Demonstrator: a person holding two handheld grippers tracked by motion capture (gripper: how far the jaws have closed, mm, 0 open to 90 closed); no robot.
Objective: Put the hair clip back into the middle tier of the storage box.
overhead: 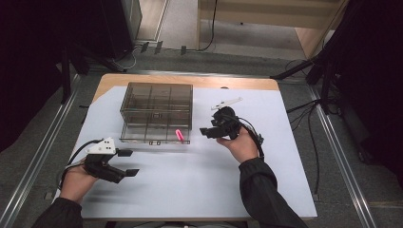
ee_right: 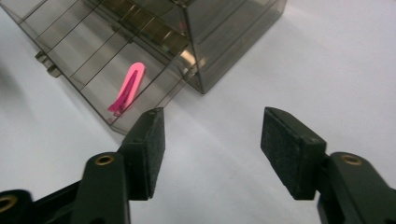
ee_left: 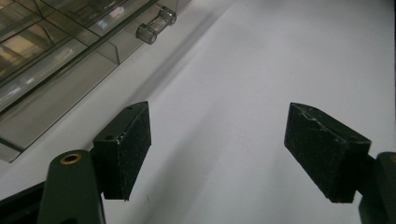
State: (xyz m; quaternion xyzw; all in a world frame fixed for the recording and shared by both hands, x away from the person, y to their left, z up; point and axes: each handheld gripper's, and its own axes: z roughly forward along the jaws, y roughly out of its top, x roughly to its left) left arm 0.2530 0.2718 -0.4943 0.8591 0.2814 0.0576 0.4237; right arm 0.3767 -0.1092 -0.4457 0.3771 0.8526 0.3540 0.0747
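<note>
A smoky clear box (overhead: pixel 157 111) with divided compartments stands at the table's middle, its bottom drawer (overhead: pixel 154 134) pulled out toward me. A pink clip (overhead: pixel 179 135) lies in the drawer's right-hand compartment; the right gripper view shows the pink clip (ee_right: pixel 127 88) flat on the drawer floor. My right gripper (overhead: pixel 204 131) hovers just right of the drawer, open, with nothing between its pads (ee_right: pixel 152 149). My left gripper (overhead: pixel 128 162) rests near the table's front left, open and empty, its pads (ee_left: pixel 128 147) over bare white surface, with the drawer's clear handle (ee_left: pixel 155 25) ahead of it.
The white table sheet (overhead: pixel 199 180) covers a wooden top. A small white flat piece (overhead: pixel 227 102) lies behind my right hand. Cables (overhead: pixel 309 118) and dark stand legs (overhead: pixel 328 71) surround the table on the floor.
</note>
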